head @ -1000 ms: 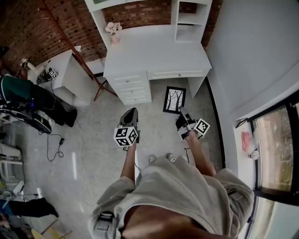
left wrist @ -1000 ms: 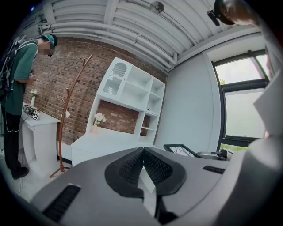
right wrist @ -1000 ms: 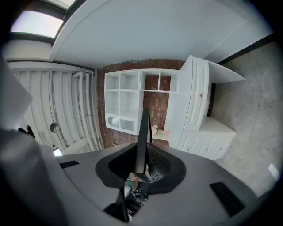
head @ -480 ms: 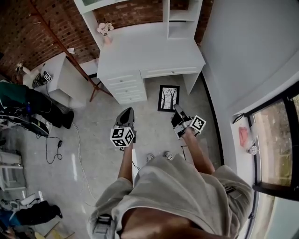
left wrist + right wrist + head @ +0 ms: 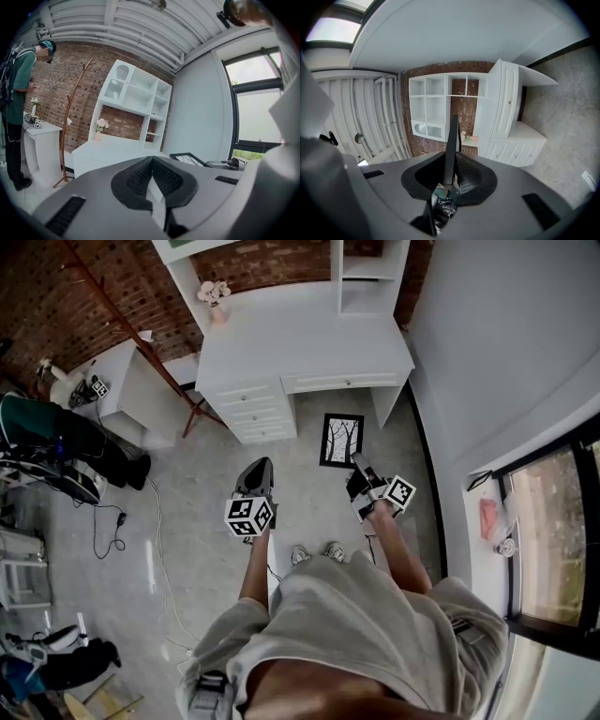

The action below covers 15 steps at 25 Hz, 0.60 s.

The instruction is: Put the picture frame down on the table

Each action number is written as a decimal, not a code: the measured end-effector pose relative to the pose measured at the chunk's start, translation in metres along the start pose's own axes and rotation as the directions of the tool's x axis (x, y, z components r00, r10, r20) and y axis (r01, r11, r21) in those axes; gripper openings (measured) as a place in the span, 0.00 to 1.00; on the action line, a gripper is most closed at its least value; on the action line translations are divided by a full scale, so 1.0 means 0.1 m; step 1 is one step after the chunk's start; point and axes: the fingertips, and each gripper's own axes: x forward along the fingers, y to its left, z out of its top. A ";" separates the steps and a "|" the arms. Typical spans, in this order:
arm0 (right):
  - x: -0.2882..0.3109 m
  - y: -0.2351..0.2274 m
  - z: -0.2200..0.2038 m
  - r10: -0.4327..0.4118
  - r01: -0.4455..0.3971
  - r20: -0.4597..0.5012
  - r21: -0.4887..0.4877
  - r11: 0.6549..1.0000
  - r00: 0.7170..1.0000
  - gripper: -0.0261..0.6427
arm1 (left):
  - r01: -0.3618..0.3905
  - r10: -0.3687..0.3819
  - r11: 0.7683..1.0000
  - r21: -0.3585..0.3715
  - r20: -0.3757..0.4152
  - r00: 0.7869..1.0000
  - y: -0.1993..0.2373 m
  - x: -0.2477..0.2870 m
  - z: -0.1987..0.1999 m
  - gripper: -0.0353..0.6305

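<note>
Carrying looks to be the step in hand. In the head view the right gripper (image 5: 360, 468) holds the picture frame (image 5: 341, 440) out over the floor, short of the white desk (image 5: 309, 334). The desktop is bare apart from a vase of flowers (image 5: 216, 298) at its back left corner. The left gripper (image 5: 257, 474) hangs alongside with nothing in it. The next move, I judge, calls for bringing the frame over the desktop and lowering it flat before the jaws let go. How the jaws meet the frame is too small to read here.

In the left gripper view, the left gripper (image 5: 151, 161) has its pads pressed together on nothing. The frame (image 5: 187, 158) shows to the right, lying near level, with the right gripper (image 5: 224, 164) behind it. The desk (image 5: 101, 152) lies ahead, its front partly hidden by the gripper's body.

In the right gripper view, the right gripper (image 5: 449, 171) is parted only by the frame's thickness and clamped on the frame (image 5: 451, 140), which shows edge-on as a dark blade. The picture's face is hidden. The view is rolled, so the desk (image 5: 520, 138) stands at the right.
</note>
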 end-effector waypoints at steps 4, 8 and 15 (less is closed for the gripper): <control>-0.09 -0.06 0.08 -0.005 0.005 -0.012 0.009 1.000 1.000 0.17 | -0.022 0.022 1.000 0.002 -0.003 1.000 -0.10 0.01 -0.02 0.08; -0.15 -0.13 0.15 -0.005 0.005 -0.033 0.006 1.000 0.999 0.17 | -0.040 0.040 0.999 0.000 0.000 0.999 -0.20 0.03 -0.08 0.08; -0.22 -0.22 0.26 -0.012 0.012 -0.034 0.008 1.000 0.999 0.17 | -0.038 0.038 0.999 0.001 -0.011 0.999 -0.35 0.13 -0.19 0.08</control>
